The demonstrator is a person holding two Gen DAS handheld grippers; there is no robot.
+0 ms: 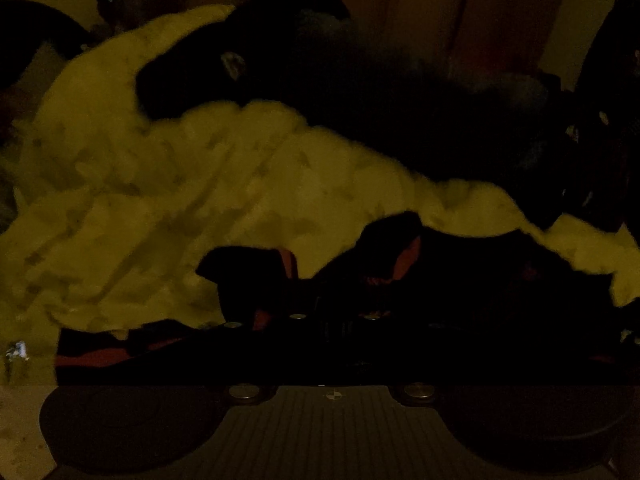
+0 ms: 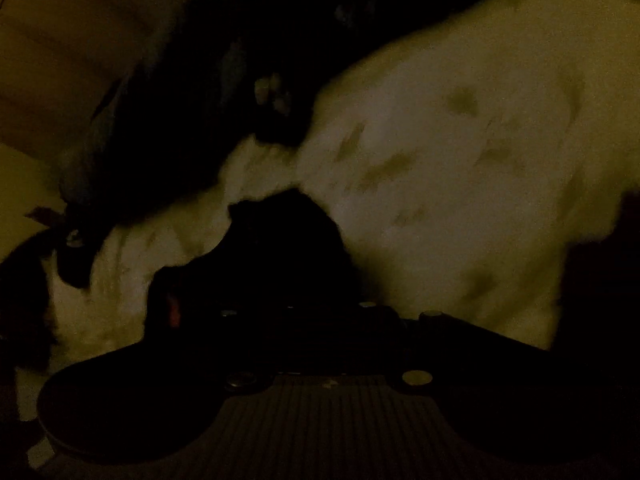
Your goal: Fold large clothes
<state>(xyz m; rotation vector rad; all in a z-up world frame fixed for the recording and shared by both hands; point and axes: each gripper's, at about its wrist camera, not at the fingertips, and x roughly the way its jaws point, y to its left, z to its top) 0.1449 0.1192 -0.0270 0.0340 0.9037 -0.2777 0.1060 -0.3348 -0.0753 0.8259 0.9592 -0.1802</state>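
Looking along the left gripper [image 1: 340,260]: very dim, fingers [image 1: 248,268] dark with orange pads, set apart with a visible gap between them, pale patterned cloth [image 1: 180,184] showing in that gap. Can't tell whether pinching anything. Pale cloth spread wide across the middle, rumpled, with a dark garment [image 1: 360,112] heaped on top behind it and more dark fabric to the right of the fingers. Wooden panels [image 1: 440,8] at the back. Right gripper [image 2: 256,264]: blurred and almost black, only a small orange patch at the left finger [image 2: 174,312]; jaw spread unreadable, contact unreadable. Same pale cloth [image 2: 460,160] filling the right side there, dark garment [image 2: 192,100] draped over its upper left.
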